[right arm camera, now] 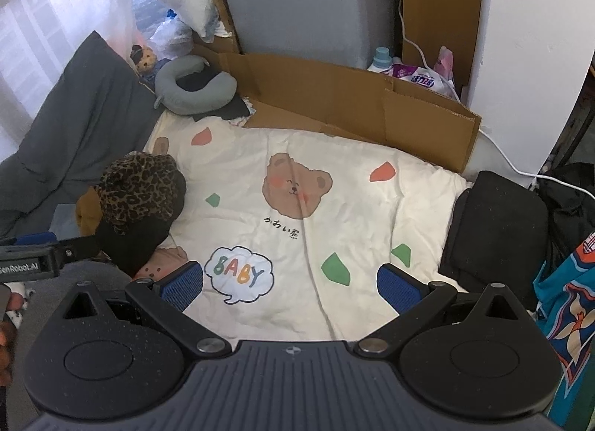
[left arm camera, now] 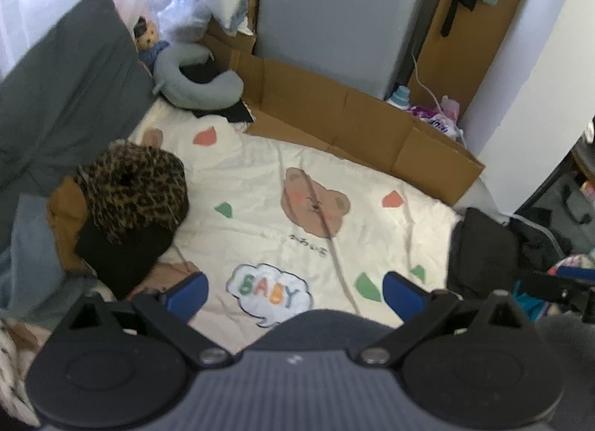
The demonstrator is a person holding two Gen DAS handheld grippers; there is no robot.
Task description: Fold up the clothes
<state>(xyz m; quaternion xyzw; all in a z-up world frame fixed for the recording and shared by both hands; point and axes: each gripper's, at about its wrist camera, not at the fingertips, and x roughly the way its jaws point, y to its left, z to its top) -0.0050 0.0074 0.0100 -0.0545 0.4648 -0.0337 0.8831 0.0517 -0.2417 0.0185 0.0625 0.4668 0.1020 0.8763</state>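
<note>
while both tools hang over the near edge of the bed, the left hand-held gripper (left arm camera: 295, 291) has its blue pads spread wide with nothing between them, and the right hand-held gripper (right arm camera: 290, 282) is spread just as wide and empty too. under both lies a cream quilt (right arm camera: 334, 185) printed with a bear face and a "baby" bubble, bare in the middle. on the left sits a pile of clothes (right arm camera: 134, 204), a leopard-print piece on top of black and brown ones. at the right edge rests a folded black garment (right arm camera: 494, 230), with a teal patterned garment (right arm camera: 565, 319) just beside it, nearer. farther off, a grey neck pillow (right arm camera: 197, 85) lies by a doll (right arm camera: 143, 59), a flattened cardboard box (right arm camera: 353, 103) lines the far side, and a dark grey blanket (right arm camera: 74, 126) fills the far left.
</note>
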